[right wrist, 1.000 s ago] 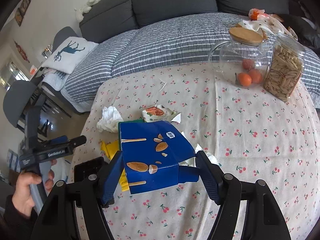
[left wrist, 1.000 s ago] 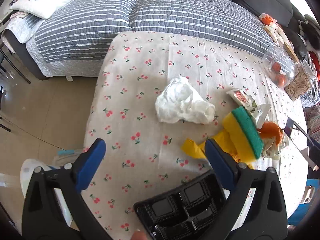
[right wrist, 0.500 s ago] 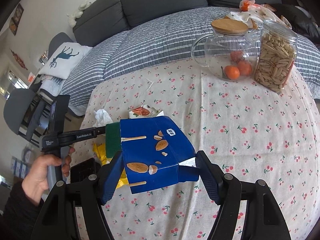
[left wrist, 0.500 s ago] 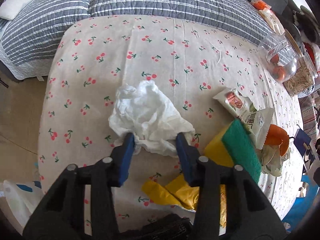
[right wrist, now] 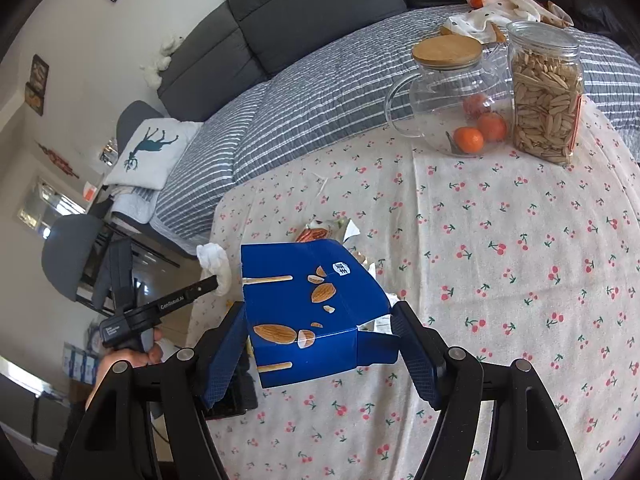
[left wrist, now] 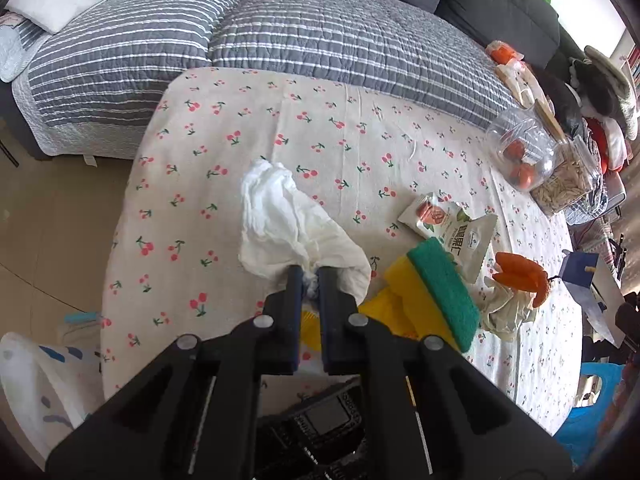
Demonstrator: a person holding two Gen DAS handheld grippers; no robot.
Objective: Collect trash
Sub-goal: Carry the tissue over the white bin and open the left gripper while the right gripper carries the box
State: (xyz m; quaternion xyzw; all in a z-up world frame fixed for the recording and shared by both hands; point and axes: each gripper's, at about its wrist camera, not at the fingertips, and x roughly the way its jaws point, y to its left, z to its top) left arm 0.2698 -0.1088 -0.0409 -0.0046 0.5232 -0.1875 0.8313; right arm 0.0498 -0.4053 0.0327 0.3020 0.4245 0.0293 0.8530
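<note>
Left gripper (left wrist: 309,280): jaws closed on the near end of the crumpled white tissue (left wrist: 288,220), near the bench (left wrist: 320,120) edge away from the sofa. Right gripper (right wrist: 320,340): jaws clamped on the blue almond box (right wrist: 308,308), held above the bench. A sponge (left wrist: 440,288) and snack wrapper (left wrist: 452,224) lie just beside the tissue.

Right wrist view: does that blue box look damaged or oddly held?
Yes. The blue snack box looks dented, with a torn flap hanging at its right side, and it sits tilted in the right gripper. The left finger touches it; contact at the right finger is unclear.
</note>
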